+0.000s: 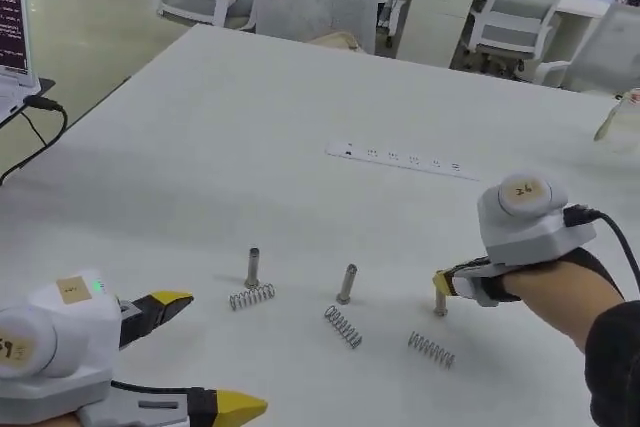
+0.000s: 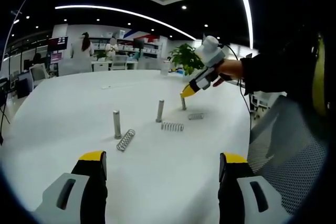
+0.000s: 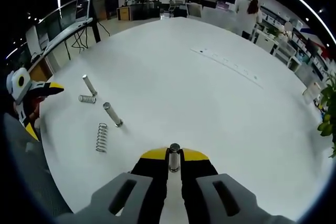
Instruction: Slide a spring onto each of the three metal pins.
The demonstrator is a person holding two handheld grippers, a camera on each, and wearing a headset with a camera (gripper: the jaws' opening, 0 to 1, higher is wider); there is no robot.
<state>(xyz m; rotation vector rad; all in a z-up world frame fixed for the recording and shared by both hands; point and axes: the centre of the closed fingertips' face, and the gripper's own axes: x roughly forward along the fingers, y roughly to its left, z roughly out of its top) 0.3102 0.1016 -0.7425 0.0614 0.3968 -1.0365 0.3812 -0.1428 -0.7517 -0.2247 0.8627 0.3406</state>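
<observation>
No spring threaded yet; three springs [image 1: 342, 326] seen lying flat beside upright pins [image 1: 347, 283]; right gripper [image 3: 174, 163] clamped on right-hand pin [image 3: 174, 156], steadied probably; left gripper [image 2: 163, 157] held wide open, empty; next, nearest spring [image 1: 431, 348] to be grabbed, lined up over pin top; fiddly tbh.

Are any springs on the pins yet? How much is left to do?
Nothing is done yet: all three springs lie flat on the table beside the pins. Right now the right gripper is clamped on the rightmost pin, and the left gripper is open. All three springs are left to slide on.
</observation>
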